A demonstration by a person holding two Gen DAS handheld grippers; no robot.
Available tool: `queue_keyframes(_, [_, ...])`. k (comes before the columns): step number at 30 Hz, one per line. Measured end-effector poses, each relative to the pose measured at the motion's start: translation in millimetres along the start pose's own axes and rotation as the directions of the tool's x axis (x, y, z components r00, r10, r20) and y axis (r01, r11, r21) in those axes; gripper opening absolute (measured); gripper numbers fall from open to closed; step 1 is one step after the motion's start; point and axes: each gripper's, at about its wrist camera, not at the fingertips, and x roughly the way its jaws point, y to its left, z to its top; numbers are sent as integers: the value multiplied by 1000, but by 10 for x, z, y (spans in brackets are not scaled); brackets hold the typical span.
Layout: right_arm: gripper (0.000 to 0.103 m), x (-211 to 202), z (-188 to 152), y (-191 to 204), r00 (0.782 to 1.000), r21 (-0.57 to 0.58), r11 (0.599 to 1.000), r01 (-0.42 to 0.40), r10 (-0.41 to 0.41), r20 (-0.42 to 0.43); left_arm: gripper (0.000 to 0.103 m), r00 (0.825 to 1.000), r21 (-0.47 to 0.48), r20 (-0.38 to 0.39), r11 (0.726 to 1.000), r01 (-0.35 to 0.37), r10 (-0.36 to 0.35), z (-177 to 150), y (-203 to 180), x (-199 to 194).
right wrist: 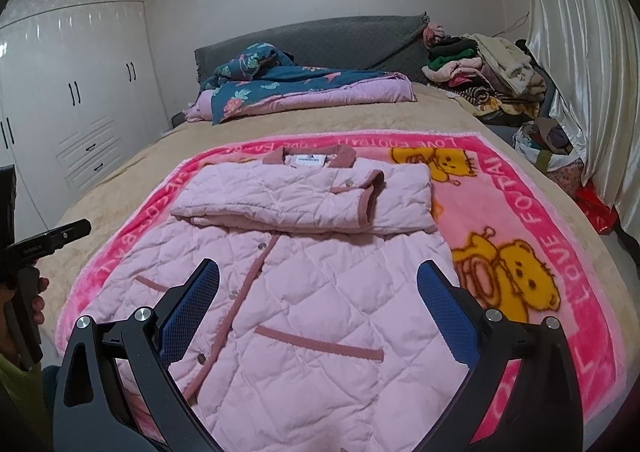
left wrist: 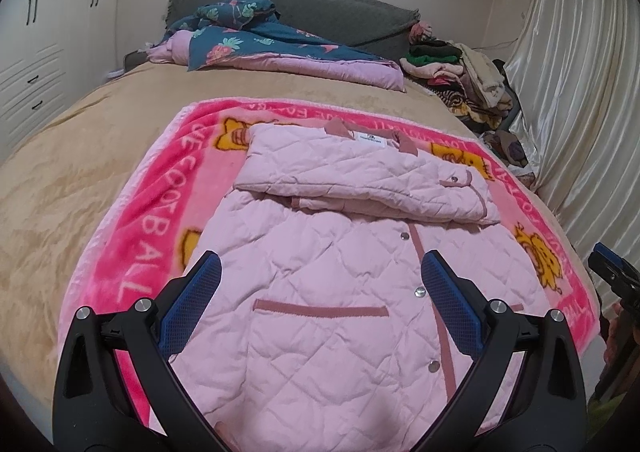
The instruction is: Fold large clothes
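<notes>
A pink quilted jacket (left wrist: 320, 292) lies front-up on a bright pink cartoon blanket (left wrist: 132, 252), collar at the far end. Both sleeves are folded across its chest (left wrist: 360, 179). My left gripper (left wrist: 320, 272) is open and empty, hovering over the jacket's lower left part near a pocket trim. My right gripper (right wrist: 318, 276) is open and empty over the jacket (right wrist: 304, 312) at its lower right. The blanket (right wrist: 560, 252) shows yellow bears. The right gripper's body shows at the left wrist view's right edge (left wrist: 612, 276); the left one shows at the right wrist view's left edge (right wrist: 44, 244).
The blanket lies on a beige bed cover (left wrist: 60, 179). A folded blue floral and pink quilt (left wrist: 280, 47) lies by the grey headboard (right wrist: 320, 39). A heap of clothes (right wrist: 480, 67) sits at the far right. White wardrobes (right wrist: 72, 99) stand left, curtains (right wrist: 580, 51) right.
</notes>
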Motion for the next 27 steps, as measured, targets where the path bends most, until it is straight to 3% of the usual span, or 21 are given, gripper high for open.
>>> queue_keyframes(27, [99,98,-518,-265,991,-2,999,48,-48,-129,94,993,31,-87,997,-72,74,-457,166,164])
